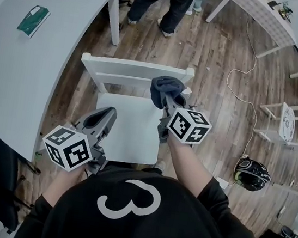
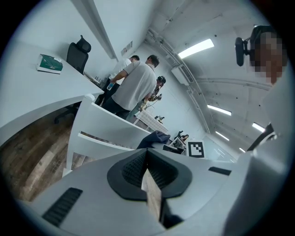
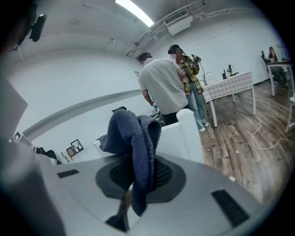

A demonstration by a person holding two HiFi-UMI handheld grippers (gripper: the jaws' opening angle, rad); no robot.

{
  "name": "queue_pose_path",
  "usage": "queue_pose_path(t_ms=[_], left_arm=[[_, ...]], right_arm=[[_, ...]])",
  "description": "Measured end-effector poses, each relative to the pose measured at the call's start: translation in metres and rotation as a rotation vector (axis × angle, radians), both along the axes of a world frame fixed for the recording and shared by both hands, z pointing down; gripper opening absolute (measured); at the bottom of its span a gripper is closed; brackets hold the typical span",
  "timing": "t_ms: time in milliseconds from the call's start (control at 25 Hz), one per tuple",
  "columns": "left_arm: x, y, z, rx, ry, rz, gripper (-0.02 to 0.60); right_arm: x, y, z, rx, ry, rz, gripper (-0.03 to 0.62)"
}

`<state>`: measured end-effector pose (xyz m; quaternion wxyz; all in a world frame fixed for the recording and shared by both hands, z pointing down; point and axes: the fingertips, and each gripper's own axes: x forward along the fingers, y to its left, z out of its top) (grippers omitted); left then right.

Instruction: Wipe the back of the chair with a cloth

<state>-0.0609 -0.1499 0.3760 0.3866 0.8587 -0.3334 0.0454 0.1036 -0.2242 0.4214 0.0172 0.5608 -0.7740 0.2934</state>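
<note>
fig. wiping the chair back, early stage. the cloth (image 1: pixel 166 84), dark blue and bunched, is pinched in the right gripper (image 1: pixel 168 96). its jaws are closed on a fold, and the rest spills over the tips. the cloth sits at the right end of the top rail (image 1: pixel 129 63) of the white chair (image 1: pixel 93 68), touching it or just above it (the views do not settle which). the left gripper (image 1: pixel 107 115) hangs over the left edge of the seat (image 1: pixel 127 137), its jaws drawn together at the tips with nothing between them.

progress, as judged: the cloth is in hand and brought to the back, so pick-up and approach are done. the rail to the left of the cloth and the lower slat (image 1: pixel 124 78) appear yet to be wiped, and no mark shows which parts are already clean.

counts: one chair in use, one cloth, two grippers, two slats in the back, one green packet (image 1: pixel 33 20) on the white table (image 1: pixel 33 83) at left, and two people (image 1: pixel 157 1) standing beyond the chair.
</note>
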Motion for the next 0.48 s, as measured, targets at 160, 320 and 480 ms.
queue_pose_path(t_ms=[160, 320, 480], left_arm=[[-0.027, -0.006, 0.004, -0.007, 0.000, -0.030, 0.014], [-0.057, -0.015, 0.011, -0.020, -0.006, -0.059, 0.014], [-0.082, -0.017, 0.017, -0.032, -0.009, -0.095, 0.014]], right_arm=[[-0.039, 0.002, 0.000, -0.001, -0.015, -0.054, 0.051], [-0.085, -0.003, 0.007, -0.008, -0.029, -0.118, 0.051], [-0.127, -0.006, 0.020, -0.027, -0.034, -0.183, 0.051]])
